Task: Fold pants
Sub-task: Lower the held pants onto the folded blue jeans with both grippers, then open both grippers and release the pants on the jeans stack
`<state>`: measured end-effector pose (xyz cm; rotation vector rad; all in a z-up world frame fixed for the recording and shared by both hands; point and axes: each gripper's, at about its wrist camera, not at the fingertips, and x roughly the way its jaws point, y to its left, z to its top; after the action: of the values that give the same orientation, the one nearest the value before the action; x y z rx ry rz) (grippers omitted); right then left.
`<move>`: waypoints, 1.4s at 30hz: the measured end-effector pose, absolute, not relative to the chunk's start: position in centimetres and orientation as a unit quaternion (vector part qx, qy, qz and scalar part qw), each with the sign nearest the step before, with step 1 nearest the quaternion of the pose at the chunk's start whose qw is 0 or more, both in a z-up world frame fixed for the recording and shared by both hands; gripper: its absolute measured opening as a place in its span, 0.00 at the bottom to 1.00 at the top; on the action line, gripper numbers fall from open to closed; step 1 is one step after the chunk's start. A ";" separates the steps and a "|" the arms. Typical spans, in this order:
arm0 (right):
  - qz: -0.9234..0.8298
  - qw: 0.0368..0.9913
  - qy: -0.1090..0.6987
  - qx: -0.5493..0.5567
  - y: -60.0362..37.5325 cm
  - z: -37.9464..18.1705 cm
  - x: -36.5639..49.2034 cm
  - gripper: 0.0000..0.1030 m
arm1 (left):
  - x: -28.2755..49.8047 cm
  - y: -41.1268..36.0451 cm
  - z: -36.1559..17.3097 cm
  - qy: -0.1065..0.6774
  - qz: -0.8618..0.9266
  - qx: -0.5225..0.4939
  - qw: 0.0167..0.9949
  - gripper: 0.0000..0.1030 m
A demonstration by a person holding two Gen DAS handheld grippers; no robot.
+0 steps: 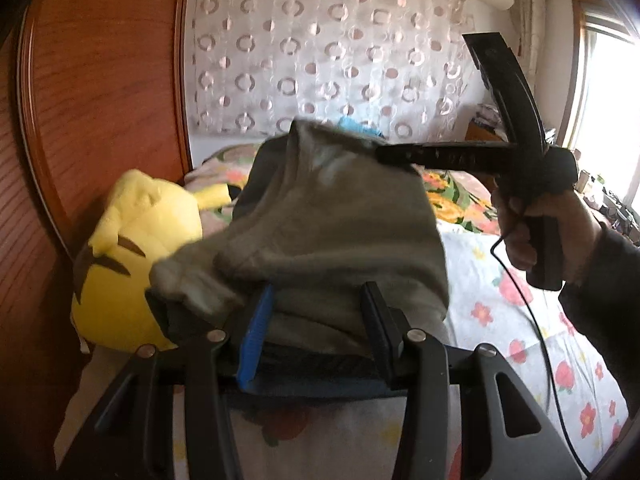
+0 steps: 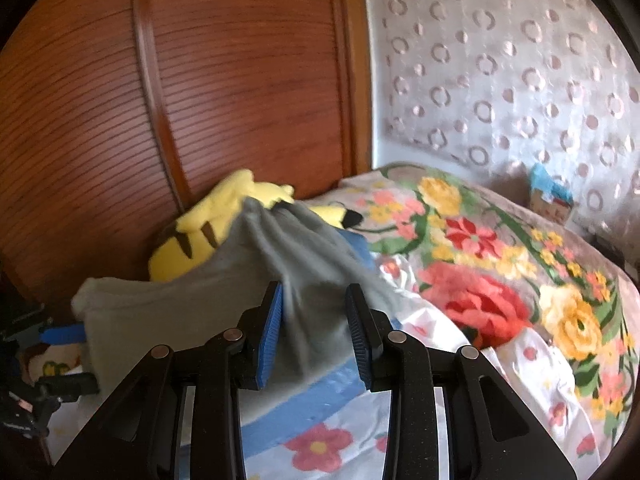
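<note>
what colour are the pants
Grey-green; the pants show most clearly in the right wrist view.

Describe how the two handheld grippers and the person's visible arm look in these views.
Both grippers are matte black with silver pivot rivets and ribbed blue finger pads: the left gripper and the right gripper. In the left wrist view, the right one shows a black pistol-style handle, a curved black bracket above it and a thin black cable hanging down. The person's sleeve is dark.

Yellow plush toy [image 2: 188, 240], floral bedspread [image 2: 500, 264], wooden headboard [image 2: 200, 100]
</note>
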<state>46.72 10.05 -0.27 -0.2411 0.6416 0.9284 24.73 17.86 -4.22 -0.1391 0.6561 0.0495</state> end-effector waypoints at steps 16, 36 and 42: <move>0.428 0.851 0.292 -0.088 8.5 1.4 43.4 0.31 | 23.0 17.7 -3.8 0.321 0.024 -0.052 0.945 0.51; 0.418 0.873 0.238 -0.076 3.4 7.4 32.7 0.51 | 15.2 14.9 2.1 0.263 0.013 -0.018 0.964 0.58; 0.406 0.881 0.230 -0.076 2.5 8.1 30.4 0.68 | 13.2 14.4 3.0 0.247 0.041 -0.008 0.968 0.58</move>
<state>30.42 2.53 8.09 -0.1588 0.4785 0.8447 13.18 14.43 3.05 -0.0155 0.4989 0.0822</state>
